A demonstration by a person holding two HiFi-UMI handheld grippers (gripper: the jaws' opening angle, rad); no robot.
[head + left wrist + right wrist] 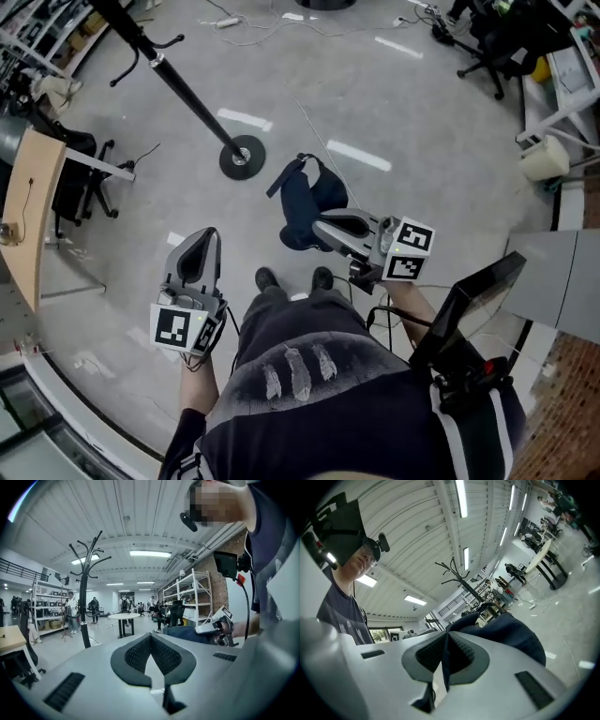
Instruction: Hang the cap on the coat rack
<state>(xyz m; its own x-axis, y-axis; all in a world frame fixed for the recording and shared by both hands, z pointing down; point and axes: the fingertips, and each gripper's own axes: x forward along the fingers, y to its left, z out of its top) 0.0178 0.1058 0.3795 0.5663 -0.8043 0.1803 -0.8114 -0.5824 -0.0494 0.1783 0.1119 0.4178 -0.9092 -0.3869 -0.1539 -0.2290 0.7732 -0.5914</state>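
1. We see the right gripper (pixel 325 225) clenched on the dark blue cap (pixel 302 202). In the right gripper view a fold of its fabric runs down between the two pads (pixel 461 651), which press on it from both sides
2. The cap hangs from those jaws in the air over the grey floor (pixel 394 103), just ahead of the person's shoes (pixel 267 278). In the head view its strap (pixel 281 178) loops out to the upper left of the crown
3. We find the left gripper (pixel 203 236) gripping nothing. In the left gripper view its jaws are pressed together tip to tip, with no object between them
4. The coat rack (pixel 178 80) stands on its round base (pixel 242 157) on the floor, ahead and to the left of the cap and apart from it. We see its black curved hooks (pixel 89 550) at the top of the pole in the left gripper view
5. The left gripper points forward, roughly toward the rack, while the right gripper points across to the left with the cap at its tip. The two grippers are held well apart, one on each side of the person's body
6. A wooden desk (pixel 28 206) sits at the left edge of the head view, and an office chair (pixel 497 47) at the top right
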